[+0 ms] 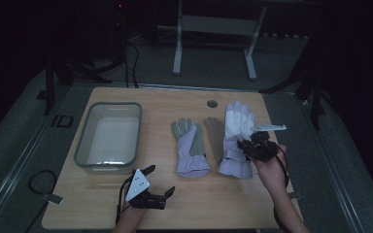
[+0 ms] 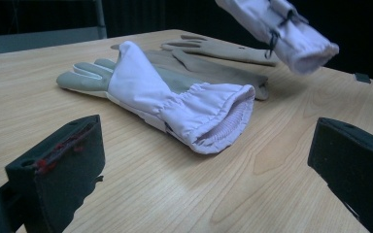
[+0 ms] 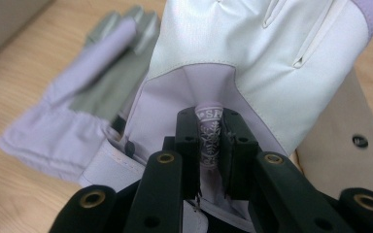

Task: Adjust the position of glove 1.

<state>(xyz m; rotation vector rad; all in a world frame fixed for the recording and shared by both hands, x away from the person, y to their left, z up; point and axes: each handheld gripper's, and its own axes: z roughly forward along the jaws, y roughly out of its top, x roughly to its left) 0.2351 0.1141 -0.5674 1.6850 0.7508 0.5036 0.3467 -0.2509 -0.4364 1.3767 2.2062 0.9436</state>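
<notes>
Two lilac and grey work gloves are on the wooden table (image 1: 126, 204). The left glove (image 1: 192, 145) (image 2: 175, 92) (image 3: 92, 92) lies flat, cuff toward me. The right glove (image 1: 235, 131) (image 2: 277, 29) (image 3: 252, 58) hangs tilted above the table, its cuff end raised. My right gripper (image 1: 250, 144) (image 3: 212, 141) is shut on a small printed tab on the back of that glove near the cuff. My left gripper (image 1: 161, 179) (image 2: 204, 170) rests near the front edge, open, with nothing between its jaws, pointing at the left glove's cuff.
A clear plastic bin (image 1: 83, 145) stands at the table's left. A flat tan glove-shaped piece (image 1: 213, 131) (image 2: 213, 63) lies on the table between the two gloves. A round cable hole (image 1: 212, 103) sits near the far edge.
</notes>
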